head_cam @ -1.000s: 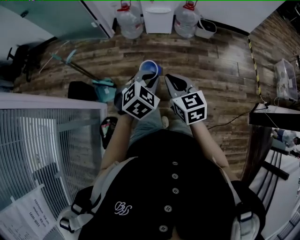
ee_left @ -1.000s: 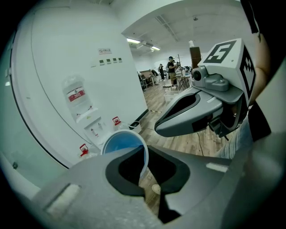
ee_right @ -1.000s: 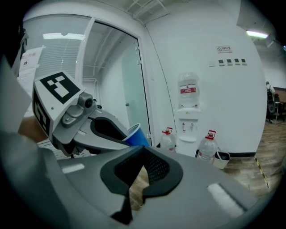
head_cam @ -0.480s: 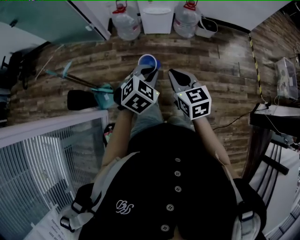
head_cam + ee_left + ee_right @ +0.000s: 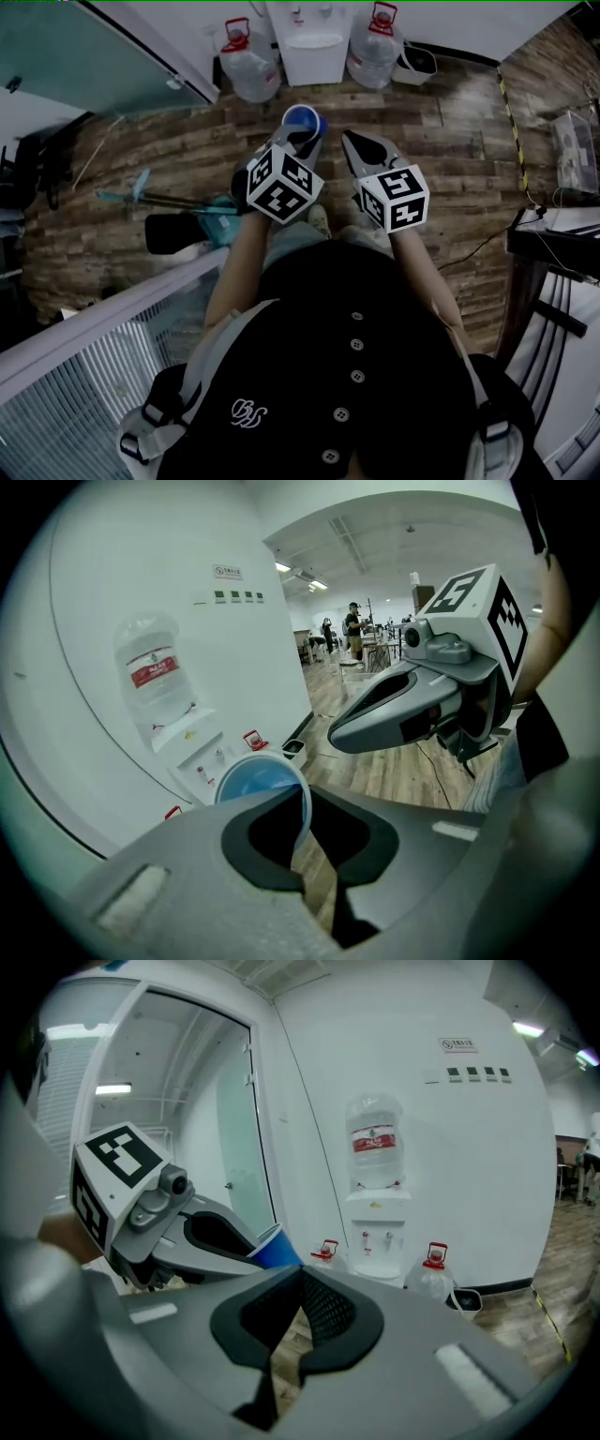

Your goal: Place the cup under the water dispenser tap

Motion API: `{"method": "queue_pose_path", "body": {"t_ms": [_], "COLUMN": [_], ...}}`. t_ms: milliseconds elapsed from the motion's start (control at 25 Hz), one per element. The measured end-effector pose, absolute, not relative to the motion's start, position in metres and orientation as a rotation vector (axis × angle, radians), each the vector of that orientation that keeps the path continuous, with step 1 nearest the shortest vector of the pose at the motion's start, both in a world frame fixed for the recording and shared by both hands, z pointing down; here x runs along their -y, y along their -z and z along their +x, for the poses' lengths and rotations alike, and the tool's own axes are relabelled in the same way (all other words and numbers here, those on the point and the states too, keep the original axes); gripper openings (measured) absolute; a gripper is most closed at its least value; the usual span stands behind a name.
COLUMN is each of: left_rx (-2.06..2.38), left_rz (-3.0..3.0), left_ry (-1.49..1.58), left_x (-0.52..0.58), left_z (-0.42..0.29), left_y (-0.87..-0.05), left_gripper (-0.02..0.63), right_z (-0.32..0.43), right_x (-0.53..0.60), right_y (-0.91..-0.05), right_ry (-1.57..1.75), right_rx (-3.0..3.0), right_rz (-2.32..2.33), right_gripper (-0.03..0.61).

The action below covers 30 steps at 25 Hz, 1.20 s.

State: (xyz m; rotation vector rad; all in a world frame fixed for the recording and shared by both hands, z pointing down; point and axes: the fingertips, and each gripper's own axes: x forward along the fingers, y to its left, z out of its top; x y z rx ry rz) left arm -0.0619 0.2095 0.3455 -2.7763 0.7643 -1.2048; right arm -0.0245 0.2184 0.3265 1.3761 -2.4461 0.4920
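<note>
Both closed: left tongs (image 5: 304, 803) on cup (image 5: 258, 780), right tongs (image 5: 298, 1279) empty; gripper views show bottle (image 5: 375, 1143).

Dark wood plank floor (image 5: 450, 141). White wall (image 5: 487, 1147) ahead. Frosted glass partition (image 5: 84, 66) at left. Ceiling strip lights (image 5: 317, 584) lit over open room beyond. Yellow-black tape strip (image 5: 510, 131) along floor at right.

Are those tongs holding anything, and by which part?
The left tongs pinch the blue cup by its rim, one jaw inside, one outside. The right tongs hold nothing.
</note>
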Motion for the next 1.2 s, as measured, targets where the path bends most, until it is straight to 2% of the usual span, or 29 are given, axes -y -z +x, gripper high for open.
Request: {"method": "queue_pose_path", "body": {"t_ms": [680,1200], "left_rx": [-0.756,-0.833], "left_rz": [-2.807,-2.757], "left_ry": [1.248,1.293], "left_x": [-0.15,-0.018], "left_z": [-0.076,-0.051], "left_y": [-0.373,-0.366], "left_gripper": [0.02,0.02], "right_z": [-0.043,-0.02], "right_x": [-0.157,-0.012], "right_y": [-0.354,-0.342], "right_ry": [-0.555,-0.513], "right_rx": [2.425,2.491], "right_rz": [1.317,1.23], "right_gripper": [0.0,0.0]}}
